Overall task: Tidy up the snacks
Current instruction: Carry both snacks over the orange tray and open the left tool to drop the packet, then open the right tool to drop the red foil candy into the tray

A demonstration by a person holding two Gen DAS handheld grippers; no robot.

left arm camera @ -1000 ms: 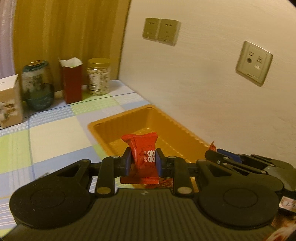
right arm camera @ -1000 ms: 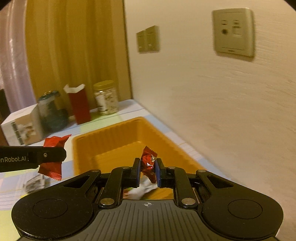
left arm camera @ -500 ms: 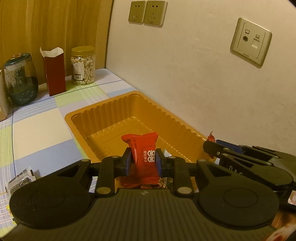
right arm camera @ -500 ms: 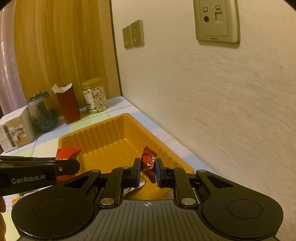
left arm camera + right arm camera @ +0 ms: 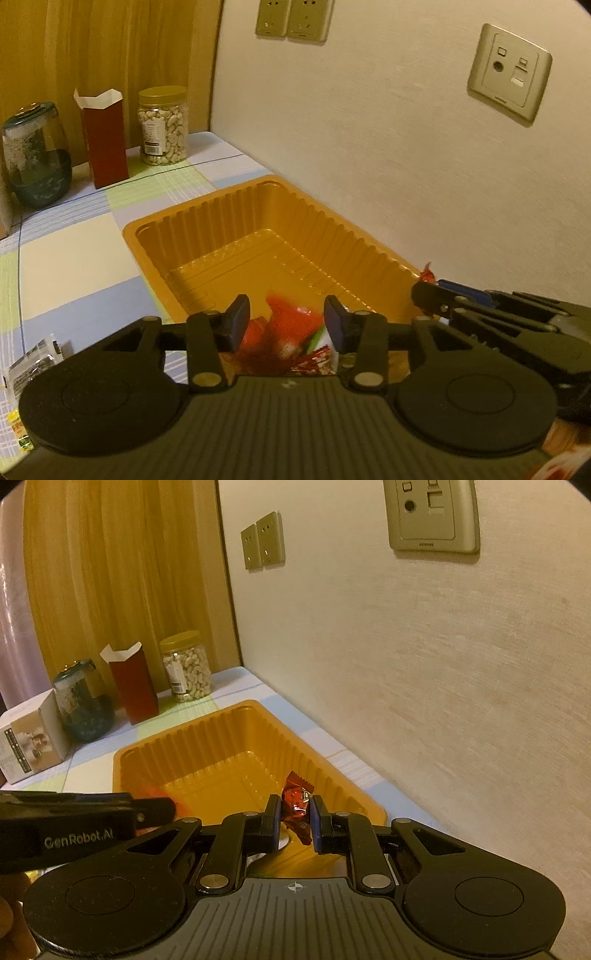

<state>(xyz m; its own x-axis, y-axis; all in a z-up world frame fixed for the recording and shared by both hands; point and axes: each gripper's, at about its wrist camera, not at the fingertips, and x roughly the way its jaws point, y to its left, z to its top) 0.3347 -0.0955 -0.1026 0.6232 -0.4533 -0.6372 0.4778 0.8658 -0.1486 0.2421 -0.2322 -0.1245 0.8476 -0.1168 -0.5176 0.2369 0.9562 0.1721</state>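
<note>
The table (image 5: pixel 74 258), covered in a checked cloth, is carrying everything, and the orange tray (image 5: pixel 229 206) is sitting on it hard against the right-hand wall with its long axis running from near to far, which looks like a way of keeping the collecting bin out of the working space while leaving its open top facing both hands. At the far end of the table a round glass jar (image 5: pixel 35 162), an open dark-red carton (image 5: pixel 105 144) and a jar of cashews (image 5: pixel 164 125) are standing upright in a row, well apart from the tray and apparently not part of the sorting. The left hand-held gripper (image 5: pixel 282 319) is hovering over the near end of the tray and its jaws are opening, so the red snack packet (image 5: pixel 291 317) between them is blurring as it is dropping free onto the wrappers already lying on the tray floor; releasing there seems chosen so the packet is landing inside the walls. Its long axis appears to be running roughly upright, tipped a little, though the blur is making that hard to fix. The right hand-held gripper (image 5: pixel 294 818) is staying clenched on a small red candy wrapper (image 5: pixel 295 797), holding it over the tray's near right part, probably waiting its turn to let go. That wrapper is standing on end, its crimped tip pointing up and away toward the far wall. A small clear-wrapped packet (image 5: pixel 33 360) is lying on the table to the near left, not yet collected.
</note>
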